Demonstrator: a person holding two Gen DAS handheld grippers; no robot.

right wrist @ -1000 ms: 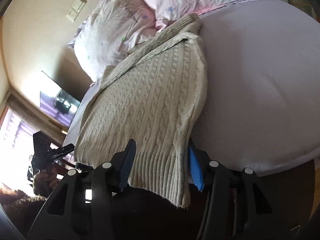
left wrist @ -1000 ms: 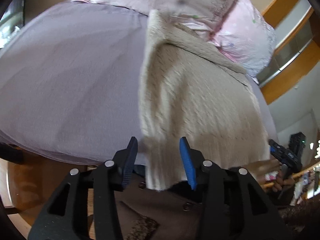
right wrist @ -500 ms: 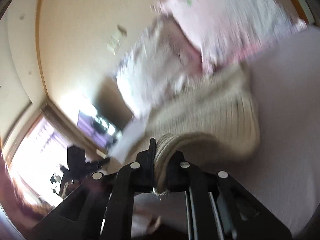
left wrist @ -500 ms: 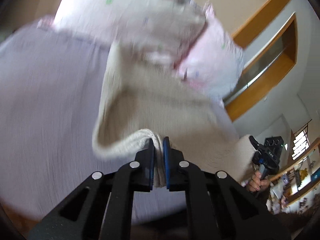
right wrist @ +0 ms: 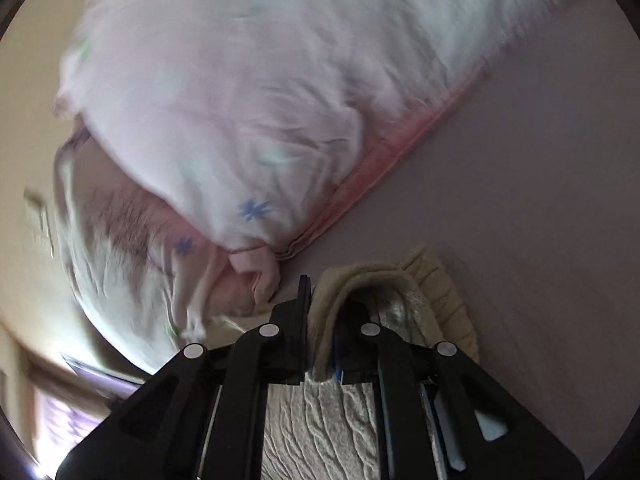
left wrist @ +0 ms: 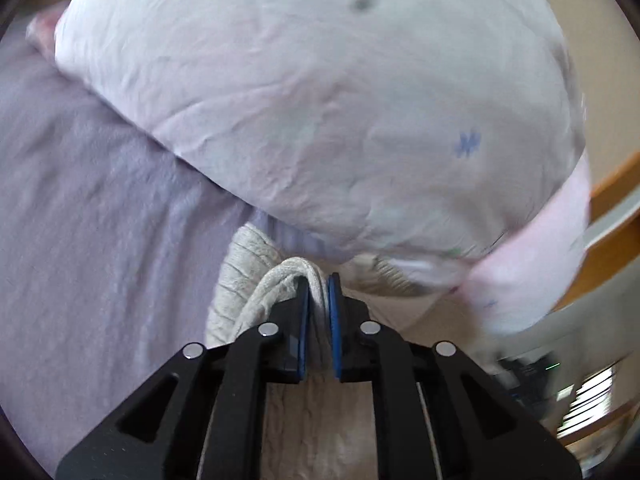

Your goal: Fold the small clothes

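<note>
A cream cable-knit sweater [left wrist: 236, 280] lies on the lilac bed sheet [left wrist: 100, 240]. My left gripper [left wrist: 318, 292] is shut on a bunched hem edge of it, carried up close to the pillows. My right gripper [right wrist: 320, 312] is shut on the other hem corner of the sweater [right wrist: 360, 280], which drapes over its right finger; the knit body shows below the jaws [right wrist: 320, 432]. The rest of the sweater is hidden under both grippers.
A pale pink pillow [left wrist: 320, 100] with small blue flower prints fills the upper view right in front of the left gripper. Two pillows [right wrist: 240, 100] lie ahead of the right gripper. The bed sheet [right wrist: 520, 200] spreads to the right. A wooden frame [left wrist: 612, 240] stands at right.
Both grippers closed on the sweater's bottom hem and carried it forward over the garment toward the pillows, which now loom close.
</note>
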